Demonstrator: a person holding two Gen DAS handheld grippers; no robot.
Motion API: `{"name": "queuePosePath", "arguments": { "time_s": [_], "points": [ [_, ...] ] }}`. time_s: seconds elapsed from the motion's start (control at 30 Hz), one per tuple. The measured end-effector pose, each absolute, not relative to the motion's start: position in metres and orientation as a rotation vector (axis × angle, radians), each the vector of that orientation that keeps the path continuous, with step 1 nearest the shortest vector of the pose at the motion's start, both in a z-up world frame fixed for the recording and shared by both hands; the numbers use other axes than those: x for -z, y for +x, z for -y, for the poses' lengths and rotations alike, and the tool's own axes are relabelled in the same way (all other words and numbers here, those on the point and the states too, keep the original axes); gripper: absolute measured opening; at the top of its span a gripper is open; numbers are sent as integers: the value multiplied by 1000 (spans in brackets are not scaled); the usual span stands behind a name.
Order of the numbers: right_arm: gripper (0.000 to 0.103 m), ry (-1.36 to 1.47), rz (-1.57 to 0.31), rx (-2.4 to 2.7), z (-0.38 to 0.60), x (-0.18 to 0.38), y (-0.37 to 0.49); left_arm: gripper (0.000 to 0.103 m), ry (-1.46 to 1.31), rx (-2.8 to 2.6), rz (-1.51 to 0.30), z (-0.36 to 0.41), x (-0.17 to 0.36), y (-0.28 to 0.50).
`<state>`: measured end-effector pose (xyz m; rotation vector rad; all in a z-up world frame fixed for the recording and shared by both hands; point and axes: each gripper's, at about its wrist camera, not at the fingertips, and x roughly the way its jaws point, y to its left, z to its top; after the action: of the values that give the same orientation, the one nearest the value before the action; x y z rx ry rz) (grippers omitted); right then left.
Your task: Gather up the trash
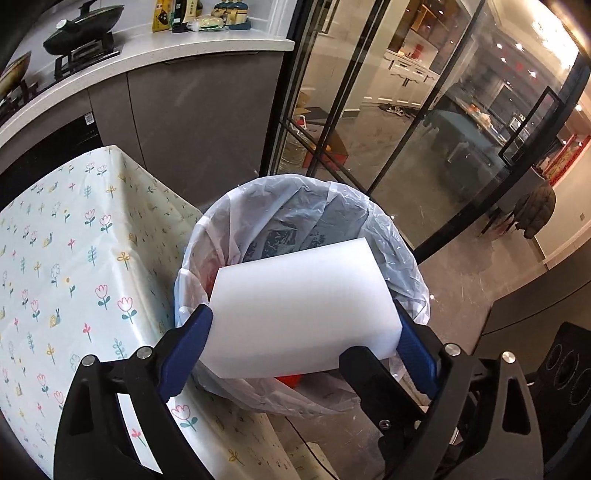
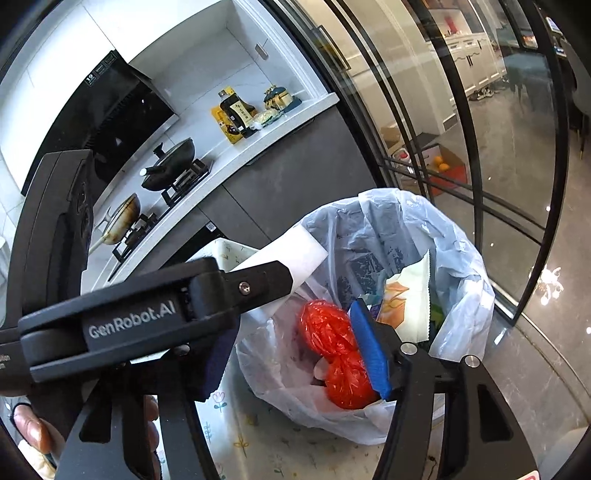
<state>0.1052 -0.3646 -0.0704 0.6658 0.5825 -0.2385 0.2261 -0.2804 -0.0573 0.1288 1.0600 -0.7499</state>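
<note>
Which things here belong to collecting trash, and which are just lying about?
Job: white foam block between the left gripper fingers; bin lined with a clear plastic bag; red crumpled plastic bag and printed wrapper inside.

Lying about: black lidded wok; dark sauce bottle; floral tablecloth.

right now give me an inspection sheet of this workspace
surface: floral tablecloth on the table beside the bin.
job's things: white foam block over the lined trash bin; red bag and snack wrapper inside.
clutter: nothing seen on the cloth.
grippers: left gripper shut on the block; right gripper open, above the bin.
cables: thin dark cable on the floor.
surroundings: wok on the stove, glass door.
</note>
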Motion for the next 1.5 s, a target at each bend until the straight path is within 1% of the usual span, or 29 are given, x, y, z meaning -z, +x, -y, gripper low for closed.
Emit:
{"name": "queuePosePath", "arguments": {
  "time_s": [0.07, 0.23, 0.27, 0.3, 0.33, 0.37, 0.43, 0.57, 0.67, 0.73, 0.83, 1.0, 1.1, 1.5],
  "points": [
    [62, 668, -568, 245, 365, 71, 105, 89, 115, 748, -1060, 278, 56, 226],
    [62, 664, -574, 273, 369, 73, 107, 89, 49, 757, -1123, 274, 60, 229],
    [56, 661, -583, 295, 370, 74, 109, 88, 43, 789, -1122, 275, 58, 226],
    [43, 653, -627, 361, 373, 79, 112, 88, 41, 839, -1128, 277, 57, 222],
    [39, 676, -664, 378, 379, 87, 116, 88, 57, 853, -1113, 279, 53, 217],
    [39, 720, -672, 372, 385, 94, 117, 88, 88, 847, -1071, 281, 49, 211],
    [40, 764, -661, 405, 392, 99, 110, 89, 142, 831, -1014, 284, 45, 207],
    [41, 737, -650, 428, 392, 93, 96, 89, 132, 787, -1014, 280, 48, 214],
    [42, 694, -671, 445, 389, 87, 90, 89, 151, 737, -977, 273, 47, 212],
    [47, 657, -687, 455, 388, 82, 87, 89, 186, 712, -945, 270, 45, 209],
    [50, 598, -697, 457, 383, 71, 83, 89, 221, 666, -896, 264, 43, 205],
    [52, 524, -709, 440, 371, 56, 80, 89, 262, 620, -854, 252, 41, 202],
    [55, 496, -710, 439, 362, 48, 77, 89, 270, 600, -839, 242, 38, 197],
    [56, 416, -720, 426, 331, 25, 60, 89, 286, 550, -799, 213, 27, 171]
  ]
}}
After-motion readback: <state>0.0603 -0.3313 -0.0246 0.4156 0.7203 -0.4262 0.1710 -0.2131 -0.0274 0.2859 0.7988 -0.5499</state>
